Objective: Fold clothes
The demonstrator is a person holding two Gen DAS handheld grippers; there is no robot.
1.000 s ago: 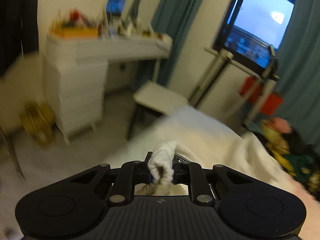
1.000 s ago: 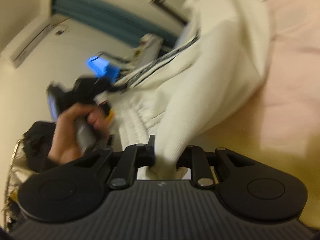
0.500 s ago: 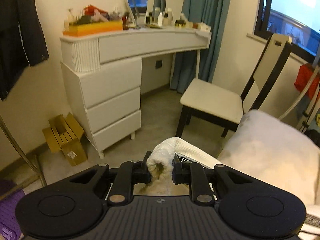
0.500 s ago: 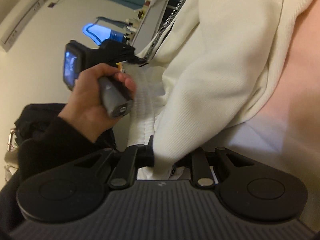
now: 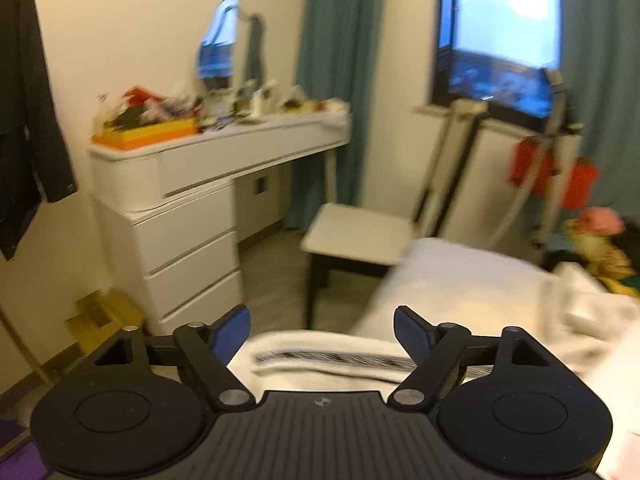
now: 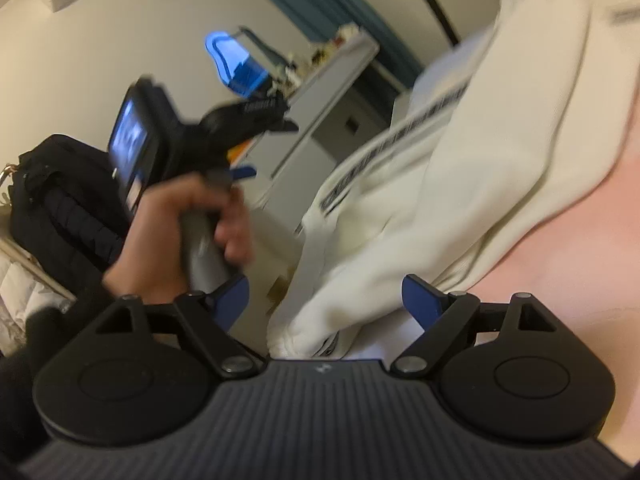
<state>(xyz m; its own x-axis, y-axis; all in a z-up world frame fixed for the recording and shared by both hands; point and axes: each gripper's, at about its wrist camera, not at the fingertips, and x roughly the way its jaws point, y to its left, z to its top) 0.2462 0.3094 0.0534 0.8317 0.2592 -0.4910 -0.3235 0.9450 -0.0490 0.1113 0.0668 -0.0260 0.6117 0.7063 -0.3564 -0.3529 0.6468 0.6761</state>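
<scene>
A: Left gripper (image 5: 322, 330) first: what's it doing?

B: Its jaws have just been opening and stand spread, nothing pinched. The cream garment (image 5: 320, 364) lies below them on the bed (image 5: 460, 280).

A: And the right gripper (image 6: 326, 300)?

B: Also just opened wide; a fold lies loose between its fingers. It looks soft, thick and floppy. I'd pinch a hem or the striped trim (image 6: 400, 152).

Ribbed cream cloth garment (image 6: 460, 200)
</scene>
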